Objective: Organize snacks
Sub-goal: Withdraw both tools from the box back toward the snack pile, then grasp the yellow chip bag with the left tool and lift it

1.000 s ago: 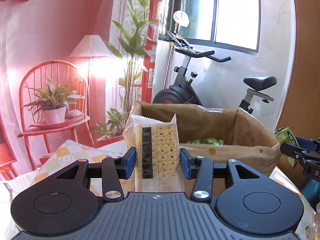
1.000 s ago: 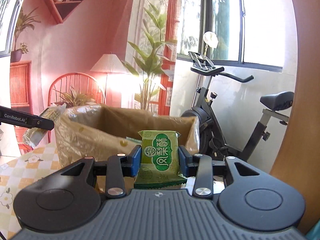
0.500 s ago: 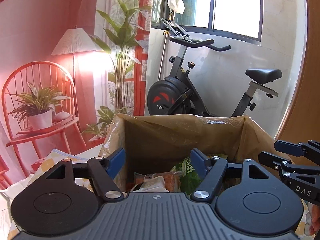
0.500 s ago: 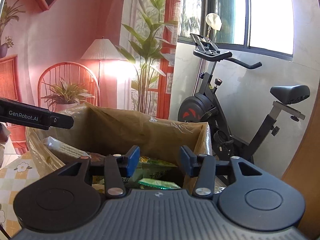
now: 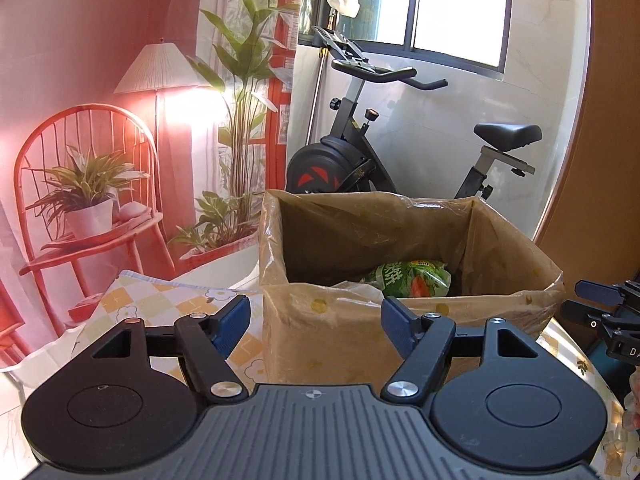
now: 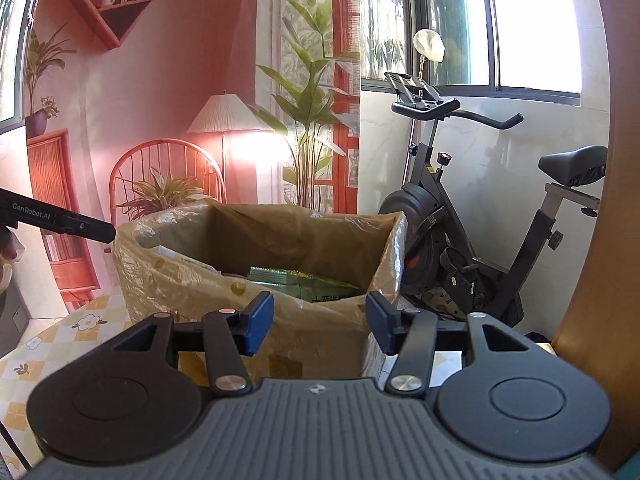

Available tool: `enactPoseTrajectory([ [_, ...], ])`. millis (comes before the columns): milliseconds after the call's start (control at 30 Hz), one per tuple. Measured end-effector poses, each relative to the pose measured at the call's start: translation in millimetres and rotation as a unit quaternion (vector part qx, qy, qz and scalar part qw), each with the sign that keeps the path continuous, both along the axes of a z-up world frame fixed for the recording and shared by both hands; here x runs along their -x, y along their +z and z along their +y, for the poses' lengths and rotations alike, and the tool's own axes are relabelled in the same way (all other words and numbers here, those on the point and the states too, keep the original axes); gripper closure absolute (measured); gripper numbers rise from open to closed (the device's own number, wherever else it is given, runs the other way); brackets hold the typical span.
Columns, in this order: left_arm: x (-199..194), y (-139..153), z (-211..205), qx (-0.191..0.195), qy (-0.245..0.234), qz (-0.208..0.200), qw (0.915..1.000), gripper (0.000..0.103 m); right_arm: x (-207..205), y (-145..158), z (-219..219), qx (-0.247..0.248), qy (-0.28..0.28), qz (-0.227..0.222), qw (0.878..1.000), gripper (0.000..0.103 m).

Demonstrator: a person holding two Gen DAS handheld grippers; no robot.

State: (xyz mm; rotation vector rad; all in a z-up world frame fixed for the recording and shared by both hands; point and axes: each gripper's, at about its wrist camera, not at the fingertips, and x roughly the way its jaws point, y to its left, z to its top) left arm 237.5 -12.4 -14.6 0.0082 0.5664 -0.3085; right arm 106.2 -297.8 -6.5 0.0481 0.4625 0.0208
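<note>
A cardboard box lined with a brown plastic bag (image 5: pixel 340 332) stands on the table just ahead of both grippers. A green snack packet (image 5: pixel 416 280) lies inside it, and in the right wrist view other green packets (image 6: pixel 304 280) show over the box (image 6: pixel 180 280) front wall. My left gripper (image 5: pixel 316 316) is open before the front wall with nothing between its fingers. My right gripper (image 6: pixel 320 314) has its jaws opening, also with nothing between them. Each gripper shows at the edge of the other's view: the right gripper (image 5: pixel 600 308) and the left gripper (image 6: pixel 60 220).
A yellow checked tablecloth with flowers (image 5: pixel 152 304) covers the table around the box. Behind stand an exercise bike (image 5: pixel 360 160) and a printed backdrop with a chair and lamp (image 5: pixel 88 184). A wooden panel (image 5: pixel 612 160) rises at the right.
The left gripper let go of the cracker packet and the right of the green packet; both packets went into the box. Both grippers opened, then drew back from above the box.
</note>
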Motion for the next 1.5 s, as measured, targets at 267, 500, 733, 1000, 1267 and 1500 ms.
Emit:
enactPoseTrajectory([
  [267, 20.4, -48.3, -11.4, -0.003, -0.026, 0.033, 0.9991, 0.029, 10.7, -74.7, 9.0, -0.014, -0.017, 0.075, 0.997, 0.049],
  [500, 10.6, -95.2, -32.5, 0.038, -0.041, 0.104, 0.993, 0.028, 4.9, -132.7, 24.6, -0.015, -0.029, 0.139, 0.99, 0.049],
  [733, 6.1, -130.7, -58.3, 0.063, -0.068, 0.14, 0.9857, 0.025, 8.1, -143.8, 33.8, -0.019, -0.008, 0.166, 0.986, 0.05],
  [1000, 0.4, -157.2, -51.0, 0.112, -0.052, 0.189, 0.9743, 0.016, 9.8, -148.5, 40.8, -0.015, -0.001, 0.176, 0.984, 0.053],
  [1267, 0.9, -170.9, -61.4, 0.15, -0.074, 0.224, 0.96, 0.016, 6.3, -150.2, 45.9, -0.013, 0.008, 0.179, 0.984, 0.053],
  [1500, 3.0, -177.5, -75.6, 0.141, -0.078, 0.221, 0.9619, 0.016, 5.8, -153.5, 50.6, -0.015, 0.014, 0.182, 0.983, 0.056],
])
